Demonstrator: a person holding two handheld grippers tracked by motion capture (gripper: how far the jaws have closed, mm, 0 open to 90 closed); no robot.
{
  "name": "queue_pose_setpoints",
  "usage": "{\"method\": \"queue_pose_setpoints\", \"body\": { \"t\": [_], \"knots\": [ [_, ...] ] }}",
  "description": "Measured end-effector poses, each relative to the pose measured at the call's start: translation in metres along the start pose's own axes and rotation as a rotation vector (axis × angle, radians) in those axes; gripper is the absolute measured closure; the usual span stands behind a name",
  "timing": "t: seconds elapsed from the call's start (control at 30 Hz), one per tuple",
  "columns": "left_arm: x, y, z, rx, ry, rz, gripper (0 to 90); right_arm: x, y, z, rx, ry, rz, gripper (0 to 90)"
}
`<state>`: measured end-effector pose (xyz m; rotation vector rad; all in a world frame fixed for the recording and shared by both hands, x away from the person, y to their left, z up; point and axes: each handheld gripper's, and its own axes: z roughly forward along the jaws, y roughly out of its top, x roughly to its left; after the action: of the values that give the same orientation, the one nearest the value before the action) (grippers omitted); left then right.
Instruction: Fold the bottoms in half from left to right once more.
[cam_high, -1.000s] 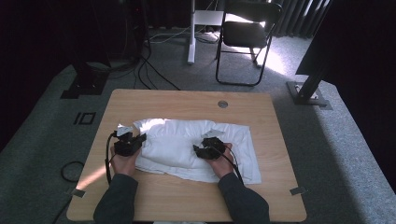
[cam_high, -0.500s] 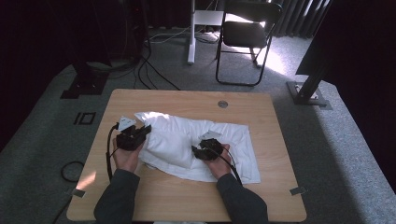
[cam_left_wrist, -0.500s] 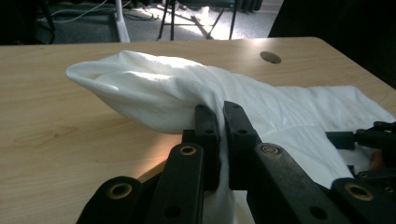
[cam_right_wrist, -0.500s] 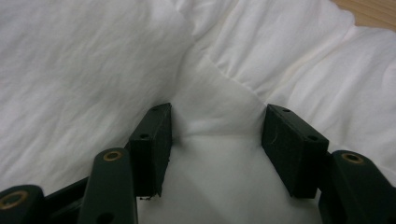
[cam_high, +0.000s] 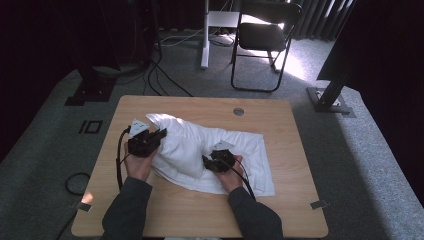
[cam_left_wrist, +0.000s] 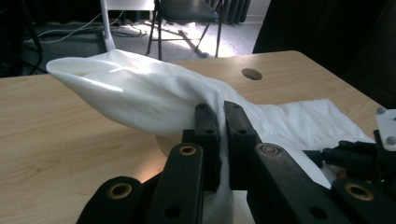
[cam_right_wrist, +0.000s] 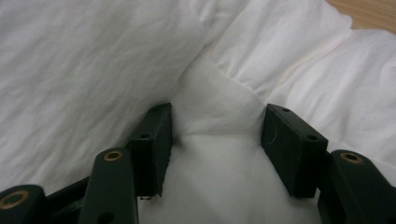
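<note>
While I look down from the high view, my left gripper (cam_high: 159, 134) is pinching the left end of a white cloth (cam_high: 200, 147) and holding that end up off the wooden table (cam_high: 280, 210). In the left gripper view my two black jaws are squeezed tight together, and a thin bit of the cloth (cam_left_wrist: 140, 95) is caught between them. From there the cloth rises in a soft, puffy hump and then runs down flat onto the table (cam_left_wrist: 60, 140). My right gripper (cam_high: 206, 161) sits on the middle of the cloth, near the front edge. In the right gripper view its jaws stand apart, with a fold of the cloth (cam_right_wrist: 219, 135) bunched between them. The left jaw touches the fold, but I cannot tell if the right jaw touches it, so I cannot tell if this gripper is really holding on. The cloth lies in the middle of the table, spread out flat on the right side. A small round hole (cam_high: 238, 111) is in the table top behind the cloth. A black chair (cam_high: 262, 40) stands on the grey floor past the table. I can see no words or labels to read on anything.
</note>
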<state>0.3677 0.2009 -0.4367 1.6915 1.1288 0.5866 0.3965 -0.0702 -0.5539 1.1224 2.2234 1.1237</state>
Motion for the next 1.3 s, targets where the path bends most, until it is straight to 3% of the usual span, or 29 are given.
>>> {"method": "queue_pose_setpoints", "body": {
  "t": [0.47, 1.07, 1.3],
  "knots": [
    [-0.008, 0.01, 0.0, -0.016, -0.02, 0.03, 86.9, 0.015, 0.004, 0.007, -0.012, 0.004, 0.008, 43.0],
    [-0.025, 0.021, 0.003, -0.029, -0.052, 0.073, 86.8, 0.045, 0.018, 0.026, -0.022, 0.019, -0.005, 43.3],
    [-0.028, 0.021, 0.006, -0.027, -0.048, 0.091, 86.8, 0.054, 0.025, 0.03, -0.025, 0.115, -0.011, 43.2]
  ]
}}
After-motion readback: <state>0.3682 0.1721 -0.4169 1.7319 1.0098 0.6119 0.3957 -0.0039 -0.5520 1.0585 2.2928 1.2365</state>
